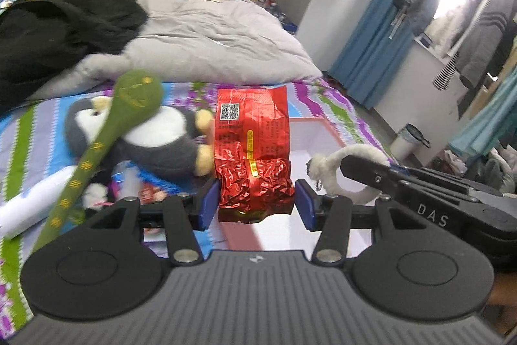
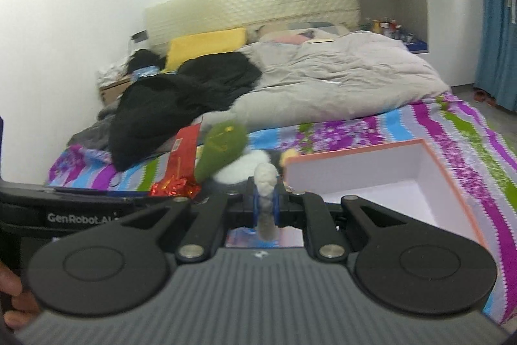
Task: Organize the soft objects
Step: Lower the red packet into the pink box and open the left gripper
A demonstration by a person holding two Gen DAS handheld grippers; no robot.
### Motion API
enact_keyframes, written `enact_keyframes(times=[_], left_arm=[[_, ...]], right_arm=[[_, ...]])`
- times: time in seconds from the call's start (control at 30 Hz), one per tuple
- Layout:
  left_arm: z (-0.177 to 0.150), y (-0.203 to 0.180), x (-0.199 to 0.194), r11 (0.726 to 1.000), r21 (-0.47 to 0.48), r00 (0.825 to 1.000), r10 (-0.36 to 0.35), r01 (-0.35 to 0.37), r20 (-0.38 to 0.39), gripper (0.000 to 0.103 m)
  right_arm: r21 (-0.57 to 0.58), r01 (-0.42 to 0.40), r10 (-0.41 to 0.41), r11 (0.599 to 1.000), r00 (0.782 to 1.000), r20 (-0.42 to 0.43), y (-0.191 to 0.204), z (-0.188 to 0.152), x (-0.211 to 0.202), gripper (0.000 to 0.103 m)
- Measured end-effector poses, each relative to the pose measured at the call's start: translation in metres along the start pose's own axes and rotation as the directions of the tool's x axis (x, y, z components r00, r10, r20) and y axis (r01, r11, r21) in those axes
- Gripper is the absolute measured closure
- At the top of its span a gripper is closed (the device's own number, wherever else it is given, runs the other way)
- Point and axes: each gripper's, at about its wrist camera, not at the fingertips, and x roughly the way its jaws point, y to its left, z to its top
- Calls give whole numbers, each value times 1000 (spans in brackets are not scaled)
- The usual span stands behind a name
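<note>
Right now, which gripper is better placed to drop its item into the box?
Probably right: the right gripper, shut on the white fluffy ring, sits beside the white box. The left gripper holds the red foil packet farther off.

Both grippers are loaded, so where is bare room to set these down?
The white inside of the orange-rimmed open box is bare. So is the striped bedsheet between that box and the grey duvet. It is crowded left of the box: grey-and-white plush penguin, green plush snake, white tube.
</note>
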Motion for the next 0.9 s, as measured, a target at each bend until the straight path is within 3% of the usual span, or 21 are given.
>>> enact_keyframes(times=[0.33,0.63,0.9], left_arm=[[4,-40,107,998,36,991,-49,54,-128,47],[-18,-51,213,997,36,955,-56,70,-290,47],[-39,-54,262,996,52,927,-53,77,-370,47]], right_arm=[[104,113,-103,988,990,-93,-81,-19,38,91],[152,185,-143,971,957,-252,-136,-58,89,91],[194,235,-155,952,922,-355,-169,-87,119,89]])
